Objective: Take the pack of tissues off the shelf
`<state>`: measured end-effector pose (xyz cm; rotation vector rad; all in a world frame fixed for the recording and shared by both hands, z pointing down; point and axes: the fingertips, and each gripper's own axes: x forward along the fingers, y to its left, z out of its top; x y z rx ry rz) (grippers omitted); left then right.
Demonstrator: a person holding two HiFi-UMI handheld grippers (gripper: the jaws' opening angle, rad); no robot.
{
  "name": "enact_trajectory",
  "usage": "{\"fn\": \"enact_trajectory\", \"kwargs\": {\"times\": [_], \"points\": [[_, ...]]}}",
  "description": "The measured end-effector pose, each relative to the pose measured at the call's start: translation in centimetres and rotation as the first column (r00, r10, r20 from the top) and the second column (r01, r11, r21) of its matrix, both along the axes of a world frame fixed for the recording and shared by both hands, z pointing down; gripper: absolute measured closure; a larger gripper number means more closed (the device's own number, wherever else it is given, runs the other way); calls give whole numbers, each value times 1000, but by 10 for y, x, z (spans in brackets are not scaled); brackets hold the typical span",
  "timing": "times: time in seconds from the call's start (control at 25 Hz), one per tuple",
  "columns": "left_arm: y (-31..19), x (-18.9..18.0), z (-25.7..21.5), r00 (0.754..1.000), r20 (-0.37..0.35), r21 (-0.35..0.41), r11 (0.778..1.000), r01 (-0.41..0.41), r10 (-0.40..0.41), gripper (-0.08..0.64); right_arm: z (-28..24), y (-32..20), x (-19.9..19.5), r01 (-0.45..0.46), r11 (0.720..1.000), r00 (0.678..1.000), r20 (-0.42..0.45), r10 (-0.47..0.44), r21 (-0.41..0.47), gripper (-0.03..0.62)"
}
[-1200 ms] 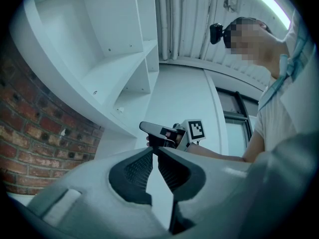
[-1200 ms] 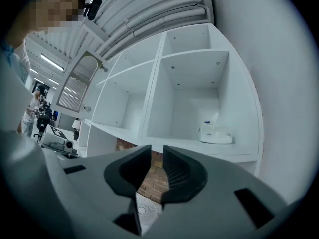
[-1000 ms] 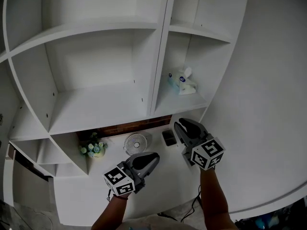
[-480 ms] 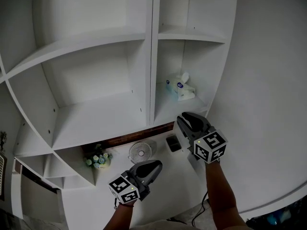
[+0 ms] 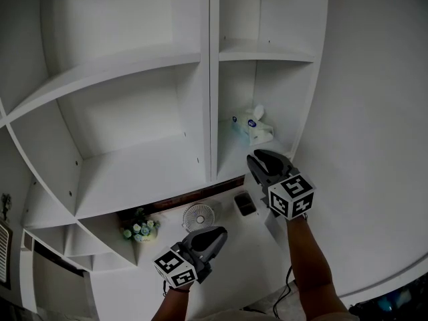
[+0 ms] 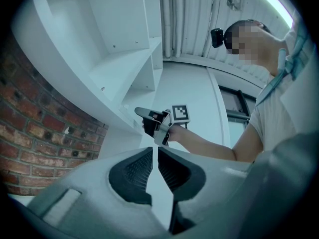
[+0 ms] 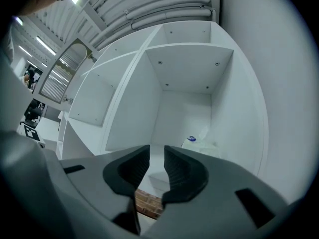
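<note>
Left claw (image 6: 155, 156) empty, right claw (image 6: 142, 112) by shelf (image 6: 124, 68)

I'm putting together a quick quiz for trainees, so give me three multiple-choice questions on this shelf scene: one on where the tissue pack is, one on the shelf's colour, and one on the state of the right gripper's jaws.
1. Where is the pack of tissues?
A) in the narrow right-hand compartment
B) on the floor
C) in the top left compartment

2. What colour is the shelf?
A) black
B) white
C) red

3. The jaws of the right gripper are:
A) clamped on the tissues
B) pressed tight together
C) apart, with nothing between them

Answers:
1 A, the pack lies on the right column's board.
2 B, every board is white.
3 C, the right gripper view shows a clear gap between the jaws.
</note>
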<state>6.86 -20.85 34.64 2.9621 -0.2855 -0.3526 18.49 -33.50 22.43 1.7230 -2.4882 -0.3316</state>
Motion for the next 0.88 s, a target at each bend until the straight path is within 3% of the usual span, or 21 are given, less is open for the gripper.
{"fn": "enact_trajectory", "kwargs": {"times": [0.52,0.88], "points": [[-6,-8,-1,1000,-17,-21,1000,-16,16,545,-21,-36,14,-163,986,985,-64,161,-40,468],[-12,-14,1,999,-31,-17,1000,-24,24,538,-19,-68,29,-287,952,949,-163,268,-103,448]]}}
